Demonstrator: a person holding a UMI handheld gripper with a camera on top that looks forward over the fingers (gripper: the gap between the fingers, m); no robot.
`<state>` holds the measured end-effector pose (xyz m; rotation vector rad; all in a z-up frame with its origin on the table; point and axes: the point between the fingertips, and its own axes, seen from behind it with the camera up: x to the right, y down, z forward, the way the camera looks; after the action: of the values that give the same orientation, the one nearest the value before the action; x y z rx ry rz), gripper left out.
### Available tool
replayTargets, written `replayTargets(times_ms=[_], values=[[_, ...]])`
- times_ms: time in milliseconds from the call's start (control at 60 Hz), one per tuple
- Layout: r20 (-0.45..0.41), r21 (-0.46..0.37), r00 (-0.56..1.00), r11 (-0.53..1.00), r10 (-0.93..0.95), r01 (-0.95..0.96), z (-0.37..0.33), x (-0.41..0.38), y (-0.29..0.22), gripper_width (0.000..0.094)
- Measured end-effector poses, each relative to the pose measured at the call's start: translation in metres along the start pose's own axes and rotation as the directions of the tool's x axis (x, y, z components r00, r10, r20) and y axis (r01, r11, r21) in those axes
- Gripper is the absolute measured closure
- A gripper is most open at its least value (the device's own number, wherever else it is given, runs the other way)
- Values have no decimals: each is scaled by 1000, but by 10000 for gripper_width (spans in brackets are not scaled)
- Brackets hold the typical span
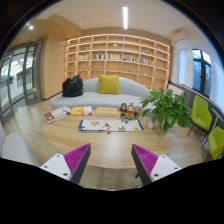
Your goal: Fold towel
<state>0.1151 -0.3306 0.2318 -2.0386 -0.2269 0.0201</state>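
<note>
My gripper point(110, 160) is open, its two magenta pads wide apart with nothing between them. It hangs above the near edge of a round wooden table point(105, 145). No towel shows in this view. The bare wooden tabletop lies just ahead of the fingers.
Beyond the fingers on the table lie books point(56, 115), a flat patterned board point(110, 125) and a potted green plant point(165, 105). Behind stand a grey sofa point(100, 95) with a yellow cushion point(109, 85), a black bag point(72, 87), wall shelves point(115, 55) and green chairs point(203, 115).
</note>
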Motion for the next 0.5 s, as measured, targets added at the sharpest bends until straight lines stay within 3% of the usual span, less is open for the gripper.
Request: replayTargets(times_ms=[133,350,500], values=[[-1,-59,1000,998,-11,11,9,-7,20,83],[86,-143,996,990,-5,17,98,-65,59,82],[130,-162,991,986,-17,38,171,-114,58,79]])
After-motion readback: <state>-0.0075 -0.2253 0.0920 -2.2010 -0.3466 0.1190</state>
